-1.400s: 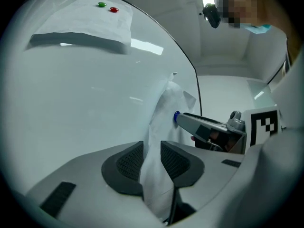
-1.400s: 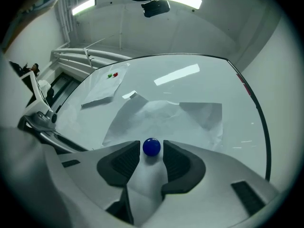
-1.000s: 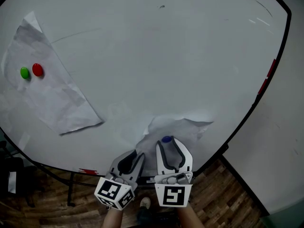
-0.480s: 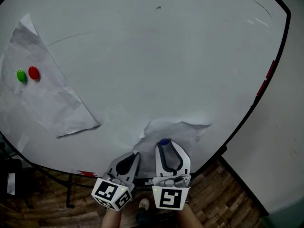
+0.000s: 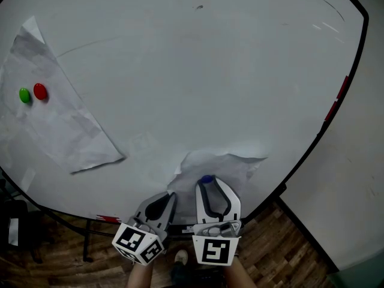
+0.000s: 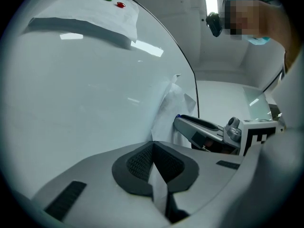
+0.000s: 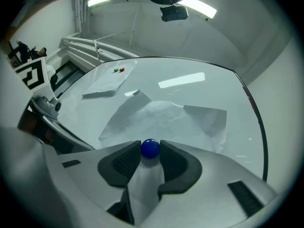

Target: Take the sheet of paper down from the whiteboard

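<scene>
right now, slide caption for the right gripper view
Right gripper closed on the blue magnet holding a crumpled sheet of paper to the whiteboard

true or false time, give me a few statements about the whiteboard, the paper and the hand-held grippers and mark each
1. A green magnet and a red magnet sit on the upper sheet. True.
2. The right hand-held gripper is empty. False: the right hand-held gripper, whose jaws have just been closing, grips a blue magnet.
3. The left hand-held gripper pinches the lower sheet. True.
4. The whiteboard carries one sheet. False: two.
</scene>
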`<action>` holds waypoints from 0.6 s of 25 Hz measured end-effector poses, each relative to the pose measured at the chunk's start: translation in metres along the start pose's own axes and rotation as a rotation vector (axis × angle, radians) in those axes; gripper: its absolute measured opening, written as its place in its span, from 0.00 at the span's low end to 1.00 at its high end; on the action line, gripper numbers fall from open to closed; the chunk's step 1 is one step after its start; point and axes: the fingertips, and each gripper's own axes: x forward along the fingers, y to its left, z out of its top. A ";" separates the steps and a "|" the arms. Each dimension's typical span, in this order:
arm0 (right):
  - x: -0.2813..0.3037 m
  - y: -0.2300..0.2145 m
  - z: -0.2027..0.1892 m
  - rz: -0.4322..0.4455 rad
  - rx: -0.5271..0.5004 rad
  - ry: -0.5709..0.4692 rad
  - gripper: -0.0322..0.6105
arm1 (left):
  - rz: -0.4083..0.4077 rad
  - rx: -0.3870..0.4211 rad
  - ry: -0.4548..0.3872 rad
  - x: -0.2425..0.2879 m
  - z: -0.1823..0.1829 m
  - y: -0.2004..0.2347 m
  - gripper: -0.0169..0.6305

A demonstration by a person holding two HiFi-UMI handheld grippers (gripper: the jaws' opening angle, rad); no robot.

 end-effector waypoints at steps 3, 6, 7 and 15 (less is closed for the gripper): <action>0.000 0.000 0.000 0.003 -0.007 0.003 0.26 | -0.007 -0.015 -0.001 0.000 0.000 -0.001 0.06; 0.000 -0.001 0.001 0.003 -0.001 0.002 0.26 | -0.020 -0.062 -0.017 -0.002 0.003 0.000 0.06; 0.000 -0.001 0.000 0.003 0.001 0.004 0.26 | -0.022 -0.070 -0.021 -0.003 0.004 0.000 0.06; -0.007 -0.002 -0.002 0.008 -0.019 0.011 0.26 | -0.038 -0.135 -0.044 -0.002 0.008 0.000 0.06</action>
